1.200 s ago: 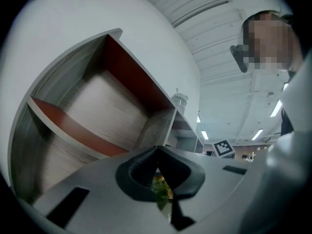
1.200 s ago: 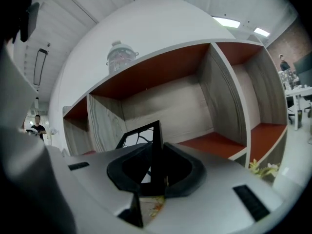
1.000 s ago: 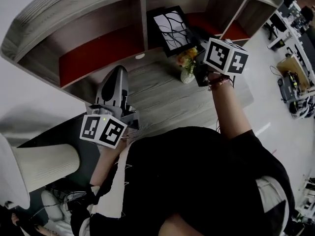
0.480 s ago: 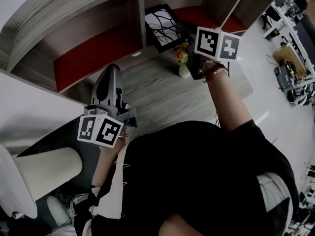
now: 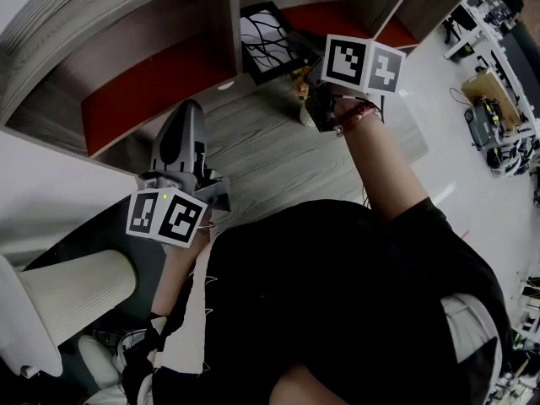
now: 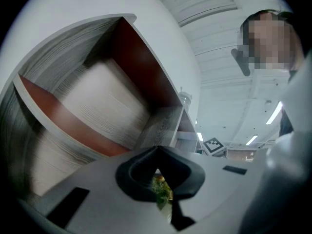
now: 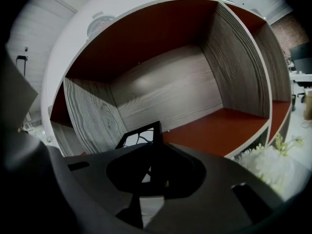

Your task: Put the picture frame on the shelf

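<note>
My right gripper (image 7: 153,156) is clenched on the frame (image 5: 266,40), gripping its black near edge. The frame is tilted at the mouth of the shelf's (image 5: 229,24) middle bay, close to the left divider. Whether it touches the red floor I cannot tell. Flowers (image 7: 273,162) stand just right of it on the table (image 5: 253,154). My left gripper (image 6: 157,156) is over the table's near left, jaws pressed together on nothing.
</note>
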Available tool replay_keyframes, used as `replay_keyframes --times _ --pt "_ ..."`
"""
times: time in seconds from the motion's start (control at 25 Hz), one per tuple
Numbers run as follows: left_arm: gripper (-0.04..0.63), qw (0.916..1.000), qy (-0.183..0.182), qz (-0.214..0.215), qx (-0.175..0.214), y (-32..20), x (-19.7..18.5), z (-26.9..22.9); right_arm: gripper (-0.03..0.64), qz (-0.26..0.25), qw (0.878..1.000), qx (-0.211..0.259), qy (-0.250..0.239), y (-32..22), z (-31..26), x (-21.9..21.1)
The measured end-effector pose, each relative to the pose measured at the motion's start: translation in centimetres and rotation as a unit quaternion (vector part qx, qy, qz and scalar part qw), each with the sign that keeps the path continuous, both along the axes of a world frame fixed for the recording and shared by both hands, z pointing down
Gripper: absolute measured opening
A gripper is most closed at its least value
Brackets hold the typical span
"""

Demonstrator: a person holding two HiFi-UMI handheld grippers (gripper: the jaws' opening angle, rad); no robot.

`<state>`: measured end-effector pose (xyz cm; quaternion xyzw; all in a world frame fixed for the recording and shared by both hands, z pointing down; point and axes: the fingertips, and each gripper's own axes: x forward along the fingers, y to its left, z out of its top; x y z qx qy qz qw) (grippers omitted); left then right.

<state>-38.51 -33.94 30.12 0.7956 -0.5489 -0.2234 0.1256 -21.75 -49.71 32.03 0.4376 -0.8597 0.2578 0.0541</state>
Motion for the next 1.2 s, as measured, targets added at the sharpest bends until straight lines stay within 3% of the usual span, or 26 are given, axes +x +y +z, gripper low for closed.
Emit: replay_keyframes --times 1.2 --pt "0.011 0.9999 -0.005 -0.013 -0.001 0.27 -0.59 -0.44 0.081 0.016 0.999 -0.019 -0.035 -0.35 0.20 -1.05"
